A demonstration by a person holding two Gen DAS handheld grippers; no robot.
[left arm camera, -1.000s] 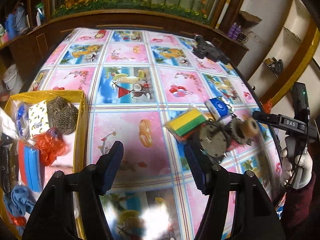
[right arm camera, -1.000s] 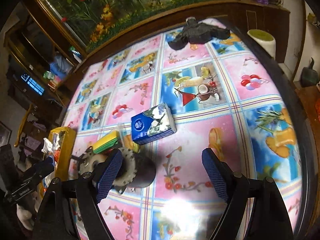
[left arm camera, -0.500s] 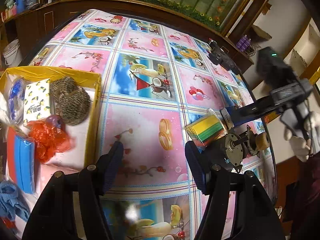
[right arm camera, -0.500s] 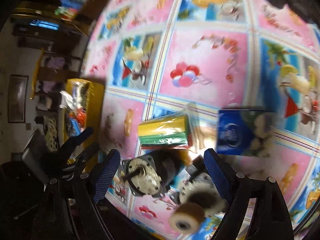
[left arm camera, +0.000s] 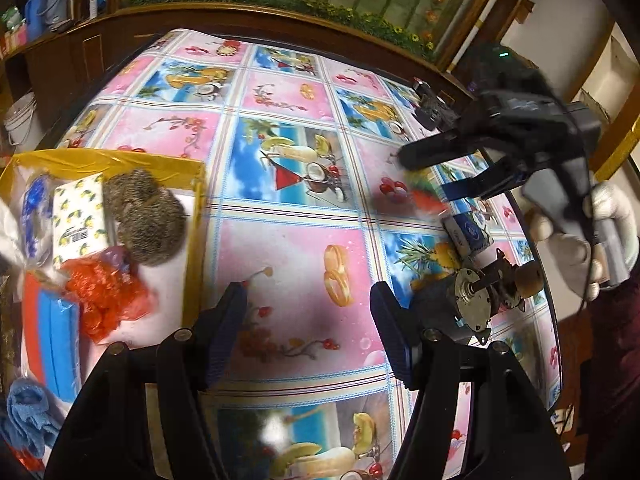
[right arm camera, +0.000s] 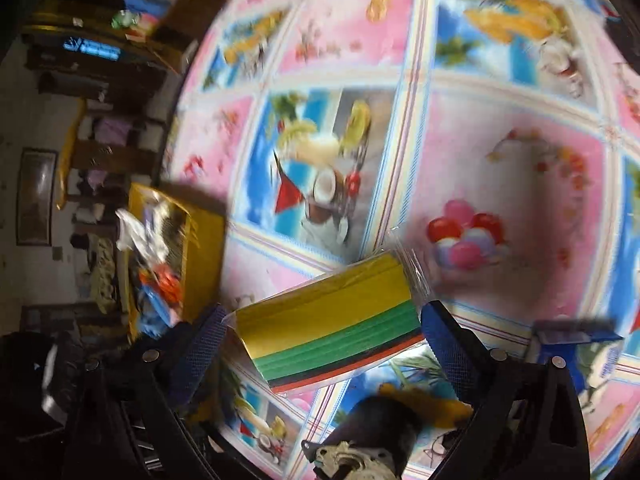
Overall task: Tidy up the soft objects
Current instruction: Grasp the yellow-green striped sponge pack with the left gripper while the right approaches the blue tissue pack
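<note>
- Left gripper [left arm camera: 306, 332]: jaws partly apart, nothing between the pads, only tablecloth [left arm camera: 288, 248] under the gap. Points steeply down at the table.
- Right gripper [right arm camera: 320, 332]: jaws opening, near full spread. The wrapped sponge pack [right arm camera: 332, 330] (yellow/green/red/black layers in clear plastic) sits in the gap, lying on the cloth. Pads flank its two ends; whether they touch is not clear from the blurred right wrist view, and no squeeze on the wrap is visible.
- In the left wrist view the right gripper [left arm camera: 440, 172] shows at 2 o'clock, held by a white-gloved hand [left arm camera: 592, 236]. Sponge pack [left arm camera: 424, 200] there is a red/green smear under its fingers.
- Blue tissue pack [left arm camera: 470, 234]: on the cloth at 3 o'clock in the left view, just beside the sponge pack; in the right wrist view it is behind the right finger at 4 o'clock [right arm camera: 576, 336].
- Electric motor [left arm camera: 470, 308] with shaft and a brown wheel [left arm camera: 528, 280]: near the table edge, just right of the left gripper's right finger.
- Yellow box [left arm camera: 196, 220] at 9 o'clock in the left view, holding steel wool scourers [left arm camera: 146, 220], a lemon-print tissue pack [left arm camera: 78, 216], red mesh [left arm camera: 104, 296], a blue-and-orange sponge [left arm camera: 52, 332] and a blue cloth [left arm camera: 24, 416].
- Black device [left arm camera: 432, 108] lies at the far table edge, 1 o'clock.
</note>
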